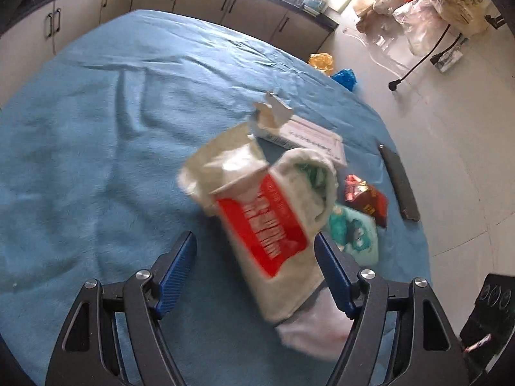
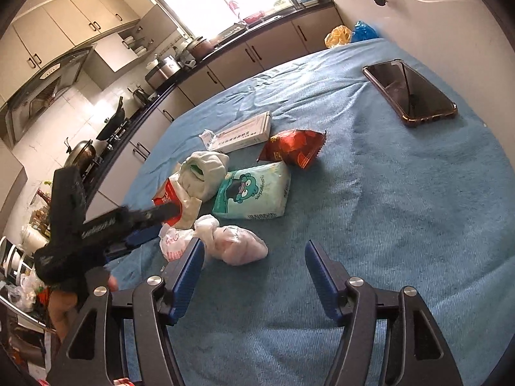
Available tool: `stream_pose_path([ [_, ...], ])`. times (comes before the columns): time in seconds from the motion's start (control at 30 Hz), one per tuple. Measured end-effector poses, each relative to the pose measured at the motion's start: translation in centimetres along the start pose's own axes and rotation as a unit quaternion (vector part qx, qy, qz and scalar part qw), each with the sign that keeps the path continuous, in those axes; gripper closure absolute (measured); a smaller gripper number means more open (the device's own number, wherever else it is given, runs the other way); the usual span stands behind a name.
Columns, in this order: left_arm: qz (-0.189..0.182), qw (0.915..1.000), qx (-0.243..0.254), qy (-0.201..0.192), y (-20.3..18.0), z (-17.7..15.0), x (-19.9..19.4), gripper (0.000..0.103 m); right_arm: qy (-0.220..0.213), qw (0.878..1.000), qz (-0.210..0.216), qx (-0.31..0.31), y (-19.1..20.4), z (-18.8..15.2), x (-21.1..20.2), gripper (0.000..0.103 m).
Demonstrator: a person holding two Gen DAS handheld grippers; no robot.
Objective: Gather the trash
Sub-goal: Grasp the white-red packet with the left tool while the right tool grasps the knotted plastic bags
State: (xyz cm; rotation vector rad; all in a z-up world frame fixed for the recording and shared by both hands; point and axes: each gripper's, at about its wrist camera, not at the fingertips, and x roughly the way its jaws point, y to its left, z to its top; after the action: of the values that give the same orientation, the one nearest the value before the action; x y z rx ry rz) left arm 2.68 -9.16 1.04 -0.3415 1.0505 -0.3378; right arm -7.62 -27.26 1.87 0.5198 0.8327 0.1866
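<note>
We have the left gripper (image 1: 256,257) with its fingers spread wide around a blurred red-and-white bag (image 1: 257,215), which sits between them but which we cannot say they touch. The right gripper (image 2: 254,268) hangs open too, gripping nothing, above the blue cloth (image 2: 386,209) on the counter. The trash lies in a cluster toward the left of that cloth: a knotted white plastic bag (image 2: 231,241) just beside our right gripper's left finger, a green tissue pack (image 2: 254,193), a red snack packet (image 2: 293,148) and a torn white box (image 2: 241,133) farther off. The chief risk, we judge, is that the bag (soft and crumpled) slips or sheds its contents if we close off-centre. A phone (image 2: 410,91) rests well apart at the far right; sweeping carelessly could catch it, or drag the loose cloth and scatter the pile.
</note>
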Motion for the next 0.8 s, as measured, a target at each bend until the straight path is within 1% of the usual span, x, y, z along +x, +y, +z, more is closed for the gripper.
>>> stream_pose_path([
  [0.03, -0.008, 1.0, -0.003, 0.001, -0.2, 0.1, 0.2, 0.03, 0.0, 1.0, 0.001, 0.0, 0.0, 0.0, 0.0, 0.033],
  [0.07, -0.005, 1.0, -0.002, -0.001, -0.4, 0.1, 0.4, 0.039, 0.0, 1.0, 0.003, -0.001, 0.0, 0.0, 0.0, 0.033],
  [0.1, -0.004, 0.9999, 0.008, 0.007, -0.9, -0.1, 0.6, 0.062, 0.0, 1.0, 0.003, -0.001, 0.1, 0.0, 0.1, 0.032],
  [0.13, -0.003, 0.9998, 0.016, 0.011, -1.3, -0.2, 0.6, 0.063, 0.0, 1.0, 0.003, -0.002, 0.1, 0.1, 0.2, 0.032],
  [0.23, 0.01, 0.9994, 0.032, 0.001, -2.2, -0.7, -0.4, 0.064, 0.003, 1.0, 0.004, 0.001, -0.1, 0.1, 0.4, 0.031],
  [0.37, 0.016, 0.9988, 0.042, -0.019, -2.3, -1.5, -3.6, 0.064, 0.004, 1.0, 0.001, 0.0, 0.1, -0.1, 0.4, 0.031],
  [0.5, 0.019, 0.9981, 0.048, -0.034, -1.3, -2.7, -6.8, 0.064, 0.003, 1.0, 0.006, -0.008, 0.9, -0.3, 0.4, 0.031],
  [0.67, 0.051, 0.9954, 0.054, -0.061, 0.7, -4.6, -10.3, 0.064, 0.007, 1.0, 0.014, -0.026, 2.8, -1.1, 0.5, 0.031],
  [0.8, 0.072, 0.9936, 0.043, -0.075, 3.1, -6.2, -12.4, 0.064, 0.027, 0.999, 0.017, -0.028, 4.1, -2.0, 1.8, 0.031],
])
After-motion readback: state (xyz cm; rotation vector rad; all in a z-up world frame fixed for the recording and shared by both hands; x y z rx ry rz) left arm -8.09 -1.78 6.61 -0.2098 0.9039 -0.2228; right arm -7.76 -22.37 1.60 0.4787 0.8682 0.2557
